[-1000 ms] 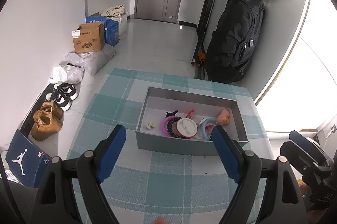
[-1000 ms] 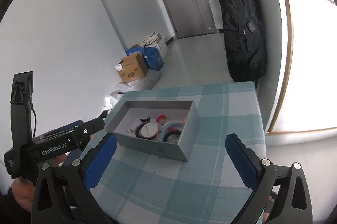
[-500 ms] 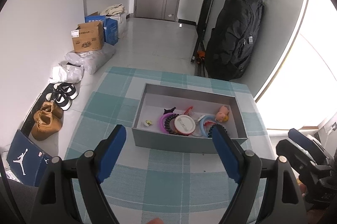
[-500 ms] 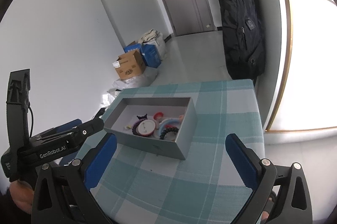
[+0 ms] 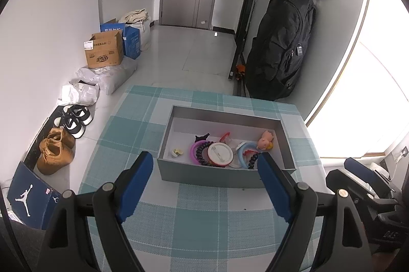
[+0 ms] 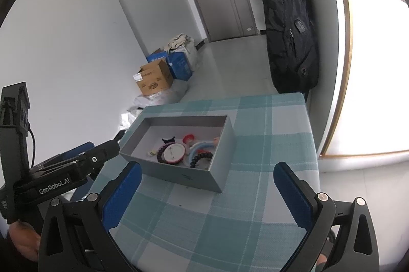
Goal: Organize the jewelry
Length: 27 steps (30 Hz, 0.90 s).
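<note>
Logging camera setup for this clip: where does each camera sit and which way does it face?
Left wrist: on the left gripper, above the checked tablecloth, facing the grey box head-on; own open blue fingers show, right gripper at the edge.
Right wrist: on the right gripper, viewing the box from its right; open fingers and left gripper show.
Shared: box, jewelry, door, black backpack.

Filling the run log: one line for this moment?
left gripper: open, empty | right gripper: open, empty | jewelry: in grey box
</note>
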Each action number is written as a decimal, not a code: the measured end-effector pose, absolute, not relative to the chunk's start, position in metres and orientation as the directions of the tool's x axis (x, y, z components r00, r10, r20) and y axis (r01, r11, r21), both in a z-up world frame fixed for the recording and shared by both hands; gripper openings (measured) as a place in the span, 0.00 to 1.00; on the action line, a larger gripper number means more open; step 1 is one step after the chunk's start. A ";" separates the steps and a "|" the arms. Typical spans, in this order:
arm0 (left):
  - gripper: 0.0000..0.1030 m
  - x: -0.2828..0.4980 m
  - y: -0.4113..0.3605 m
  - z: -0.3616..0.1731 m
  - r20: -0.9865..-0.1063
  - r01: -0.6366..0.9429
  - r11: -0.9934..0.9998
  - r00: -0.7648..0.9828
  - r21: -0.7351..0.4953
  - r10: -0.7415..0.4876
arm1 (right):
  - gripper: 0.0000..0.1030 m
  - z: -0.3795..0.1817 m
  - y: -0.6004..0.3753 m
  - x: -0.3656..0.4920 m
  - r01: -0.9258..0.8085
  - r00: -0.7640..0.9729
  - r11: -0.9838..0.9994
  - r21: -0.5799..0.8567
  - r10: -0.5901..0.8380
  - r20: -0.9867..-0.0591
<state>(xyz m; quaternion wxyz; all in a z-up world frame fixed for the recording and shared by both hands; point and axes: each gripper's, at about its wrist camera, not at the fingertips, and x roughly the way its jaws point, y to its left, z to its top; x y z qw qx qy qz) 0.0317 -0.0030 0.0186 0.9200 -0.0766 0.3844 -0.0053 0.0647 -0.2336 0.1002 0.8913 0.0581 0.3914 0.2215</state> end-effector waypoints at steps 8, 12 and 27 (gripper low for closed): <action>0.78 0.032 -0.003 0.019 -0.708 -0.051 0.988 0.703 -0.147 -0.069 | 1.00 0.099 -0.234 0.065 -0.343 0.591 0.899 0.272 0.432 -0.682; 0.78 0.033 -0.002 0.019 -0.707 -0.050 0.988 0.704 -0.147 -0.070 | 1.00 0.098 -0.236 0.066 -0.334 0.593 0.901 0.277 0.429 -0.681; 0.78 0.033 -0.002 0.021 -0.702 -0.057 0.988 0.709 -0.146 -0.063 | 1.00 0.098 -0.236 0.067 -0.333 0.591 0.901 0.278 0.429 -0.683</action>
